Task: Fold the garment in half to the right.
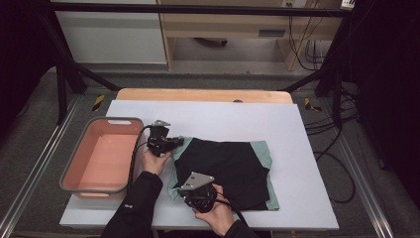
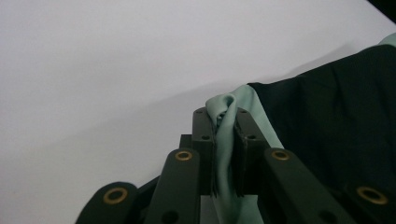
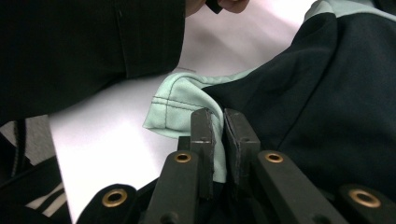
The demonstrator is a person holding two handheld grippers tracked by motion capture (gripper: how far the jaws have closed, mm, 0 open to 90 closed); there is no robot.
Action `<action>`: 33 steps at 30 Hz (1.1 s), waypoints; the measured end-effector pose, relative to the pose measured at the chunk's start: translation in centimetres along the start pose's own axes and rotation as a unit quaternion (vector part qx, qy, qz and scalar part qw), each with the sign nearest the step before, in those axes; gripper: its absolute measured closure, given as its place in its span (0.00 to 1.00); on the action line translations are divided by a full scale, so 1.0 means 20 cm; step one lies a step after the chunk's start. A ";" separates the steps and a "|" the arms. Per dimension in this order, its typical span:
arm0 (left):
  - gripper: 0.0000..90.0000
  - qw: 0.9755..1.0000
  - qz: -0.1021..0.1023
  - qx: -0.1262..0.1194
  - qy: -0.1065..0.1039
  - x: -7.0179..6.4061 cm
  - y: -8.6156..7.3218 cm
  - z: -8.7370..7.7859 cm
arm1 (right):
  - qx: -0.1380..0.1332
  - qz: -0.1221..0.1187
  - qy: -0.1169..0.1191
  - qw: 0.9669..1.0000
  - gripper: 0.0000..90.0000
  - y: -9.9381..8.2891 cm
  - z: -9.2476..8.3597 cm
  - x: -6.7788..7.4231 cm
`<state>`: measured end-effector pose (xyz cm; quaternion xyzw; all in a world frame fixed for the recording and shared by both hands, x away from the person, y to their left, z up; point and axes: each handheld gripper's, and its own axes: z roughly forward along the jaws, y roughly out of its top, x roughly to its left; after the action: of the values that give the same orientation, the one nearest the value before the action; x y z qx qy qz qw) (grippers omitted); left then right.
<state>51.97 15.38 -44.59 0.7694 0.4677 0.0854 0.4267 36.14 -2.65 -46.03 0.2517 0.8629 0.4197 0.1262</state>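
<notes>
The left gripper was clamped on a fold of mint-green fabric at the far left corner of a black-and-mint garment, the cloth bunched up between its 2 black jaws and rising just above their tips. In the high view that gripper sat at the garment's upper left corner, held in the person's left hand. The right gripper was likewise closed on the garment, pinching its mint hem where the stitched edge curled over beside the jaws; from above it lay at the near left corner, gripped by the right hand. The garment spread flat to the right of both tools across a white sheet covering the table, its black panel uppermost and mint trim showing along the right and lower edges. A pink plastic tub stood just left of the left hand, near the sheet's left edge.
</notes>
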 end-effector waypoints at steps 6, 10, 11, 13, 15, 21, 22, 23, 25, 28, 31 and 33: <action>0.90 1.000 0.004 -0.011 -0.007 -0.03 0.05 -0.04 | -0.025 0.017 0.008 1.000 0.93 0.01 -0.05 -0.02; 0.90 1.000 0.012 -0.014 -0.007 -0.07 0.09 -0.07 | -0.042 0.026 0.005 0.999 0.93 0.02 -0.10 -0.03; 0.90 1.000 0.015 -0.013 -0.004 -0.08 0.10 -0.08 | -0.045 0.029 0.005 0.999 0.92 0.02 -0.11 -0.04; 0.90 1.000 0.018 -0.013 -0.003 -0.10 0.12 -0.09 | -0.052 0.034 0.005 0.998 0.92 0.02 -0.13 -0.04; 0.90 1.000 0.021 -0.014 -0.003 -0.11 0.14 -0.10 | -0.060 0.038 0.005 0.997 0.93 0.02 -0.14 -0.05; 0.90 0.999 0.028 -0.018 -0.003 -0.16 0.19 -0.10 | -0.083 0.048 0.004 0.995 0.92 0.02 -0.21 -0.06; 0.90 0.999 0.030 -0.018 -0.003 -0.17 0.20 -0.10 | -0.087 0.050 0.002 0.995 0.92 0.02 -0.22 -0.07; 0.90 0.999 0.031 -0.019 -0.003 -0.18 0.21 -0.10 | -0.090 0.054 0.001 0.994 0.92 0.01 -0.24 -0.07; 0.90 0.999 0.035 -0.019 -0.002 -0.20 0.22 -0.10 | -0.098 0.059 -0.003 0.993 0.92 0.01 -0.25 -0.08; 0.90 0.999 0.037 -0.022 -0.004 -0.22 0.23 -0.09 | -0.108 0.067 -0.007 0.992 0.92 -0.01 -0.28 -0.09; 0.90 0.999 0.042 -0.029 -0.005 -0.25 0.25 -0.09 | -0.115 0.069 -0.012 0.991 0.92 -0.02 -0.29 -0.10; 0.90 0.998 0.046 -0.033 -0.005 -0.27 0.26 -0.08 | -0.118 0.071 -0.014 0.990 0.92 -0.02 -0.30 -0.10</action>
<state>51.49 10.98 -38.32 0.7758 0.4266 0.1165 0.4501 35.04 -7.95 -42.59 0.3012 0.7857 0.5226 0.1369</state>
